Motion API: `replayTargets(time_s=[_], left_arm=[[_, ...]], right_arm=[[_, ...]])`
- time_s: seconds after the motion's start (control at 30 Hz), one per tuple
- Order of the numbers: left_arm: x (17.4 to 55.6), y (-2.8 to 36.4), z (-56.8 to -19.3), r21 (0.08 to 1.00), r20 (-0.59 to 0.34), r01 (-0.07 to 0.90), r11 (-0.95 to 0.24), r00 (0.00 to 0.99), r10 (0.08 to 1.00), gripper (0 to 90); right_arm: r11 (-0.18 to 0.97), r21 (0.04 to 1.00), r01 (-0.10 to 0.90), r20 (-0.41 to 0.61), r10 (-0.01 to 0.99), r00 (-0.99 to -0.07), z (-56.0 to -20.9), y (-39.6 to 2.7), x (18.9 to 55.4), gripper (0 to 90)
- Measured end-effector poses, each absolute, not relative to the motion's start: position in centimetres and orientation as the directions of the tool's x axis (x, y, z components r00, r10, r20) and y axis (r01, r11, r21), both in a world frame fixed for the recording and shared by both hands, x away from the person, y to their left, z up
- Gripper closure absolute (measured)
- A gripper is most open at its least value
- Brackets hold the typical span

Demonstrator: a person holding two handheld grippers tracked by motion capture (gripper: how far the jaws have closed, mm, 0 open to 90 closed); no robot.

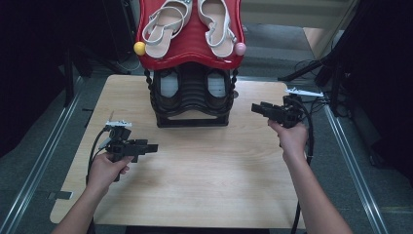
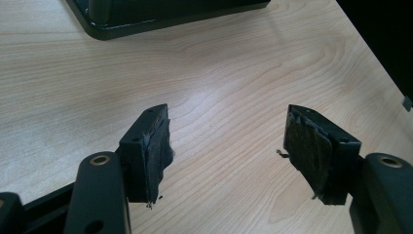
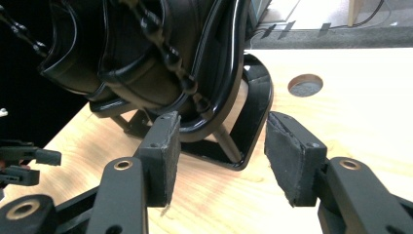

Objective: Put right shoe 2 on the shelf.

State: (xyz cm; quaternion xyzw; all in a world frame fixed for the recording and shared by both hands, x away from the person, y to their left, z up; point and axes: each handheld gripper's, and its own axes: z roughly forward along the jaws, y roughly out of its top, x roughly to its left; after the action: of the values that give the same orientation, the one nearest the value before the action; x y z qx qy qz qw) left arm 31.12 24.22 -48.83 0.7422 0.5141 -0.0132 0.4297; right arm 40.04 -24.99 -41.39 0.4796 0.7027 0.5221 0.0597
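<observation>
Both grippers released, nothing between jaws: left gripper (image 1: 152,146) near left on table (image 1: 204,165), right gripper (image 1: 256,108) at right, aimed at shoe rack (image 1: 193,100). Rack at far middle, upright, long axis vertical. Sandals (image 1: 192,22) on red top tier, partly cropped; lower black tiers hard to make out.

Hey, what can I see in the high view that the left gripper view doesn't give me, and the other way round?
High view: the rack's red top shelf carrying two pale sandals, a yellow ball and a pink ball at its front corners, and both hands with the left tool and right tool over the table.
Left gripper view: that tool's worn pads up close, standing apart with nothing between them.
Both: the wooden table and the black base of the shoe rack.
</observation>
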Motion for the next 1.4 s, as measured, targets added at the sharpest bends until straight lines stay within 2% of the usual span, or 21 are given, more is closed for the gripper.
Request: replayTargets(time_s=[0.7, 1.4], left_arm=[[31.3, 23.9, -48.8, 0.616, -0.459, 0.778, -0.120, 0.479, 0.748, 33.7], [31.4, 22.9, -48.9, 0.611, -0.456, 0.777, -0.152, 0.502, 0.735, 29.9]], right_arm=[[0.016, 0.772, 0.636, 0.447, 0.698, -0.560, -46.1, -23.5, 36.8, 48.3], [0.106, 0.757, 0.645, 0.432, 0.660, -0.615, -48.1, -20.9, 34.8, 45.4]])
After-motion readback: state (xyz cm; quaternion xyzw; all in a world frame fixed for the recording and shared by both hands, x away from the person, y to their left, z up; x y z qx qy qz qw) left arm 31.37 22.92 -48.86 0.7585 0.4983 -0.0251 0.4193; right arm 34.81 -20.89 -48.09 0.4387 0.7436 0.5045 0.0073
